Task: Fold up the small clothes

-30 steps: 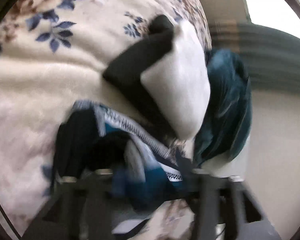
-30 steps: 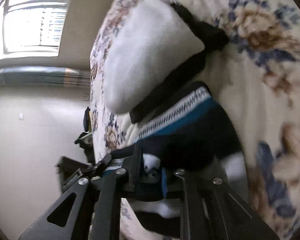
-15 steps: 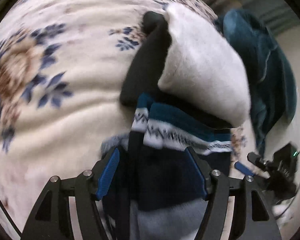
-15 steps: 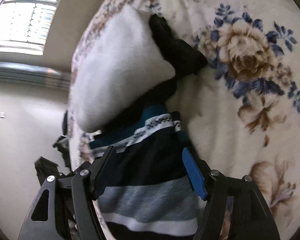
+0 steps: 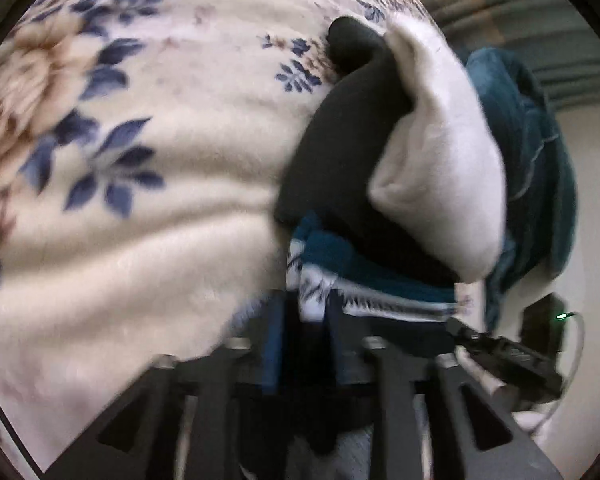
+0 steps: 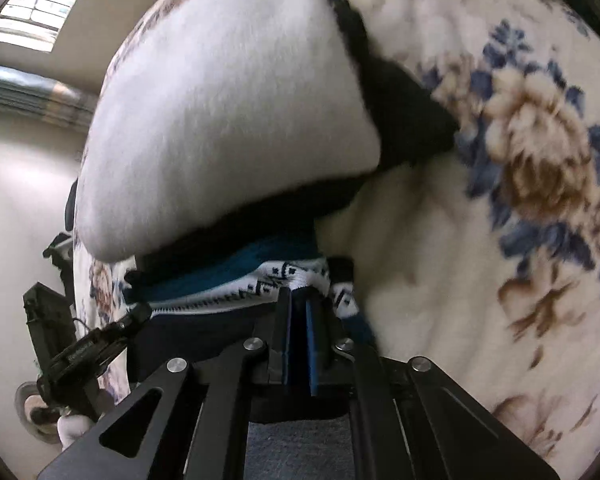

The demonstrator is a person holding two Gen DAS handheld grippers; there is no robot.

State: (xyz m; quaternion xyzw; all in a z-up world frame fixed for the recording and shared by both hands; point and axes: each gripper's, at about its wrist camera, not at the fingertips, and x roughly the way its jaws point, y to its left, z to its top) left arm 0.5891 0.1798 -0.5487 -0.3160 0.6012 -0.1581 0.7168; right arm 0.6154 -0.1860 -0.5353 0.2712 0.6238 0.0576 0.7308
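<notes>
Right gripper (image 6: 300, 312): jaws just closed, nearly together, the patterned sock (image 6: 268, 280) pinched by its white band at the near right corner. Left gripper (image 5: 300, 320): jaws just narrowed around the sock's (image 5: 360, 280) near left edge; firm pad contact cannot be told through blur. The sock is laid on the floral blanket (image 5: 140, 200), its far end tucked against a black garment (image 5: 340, 152) under a white garment (image 5: 440, 160); a teal garment (image 5: 532, 140) is seen further right. Judged early: both corners gripped, fold not yet made, other pieces apparently still unfolded.
</notes>
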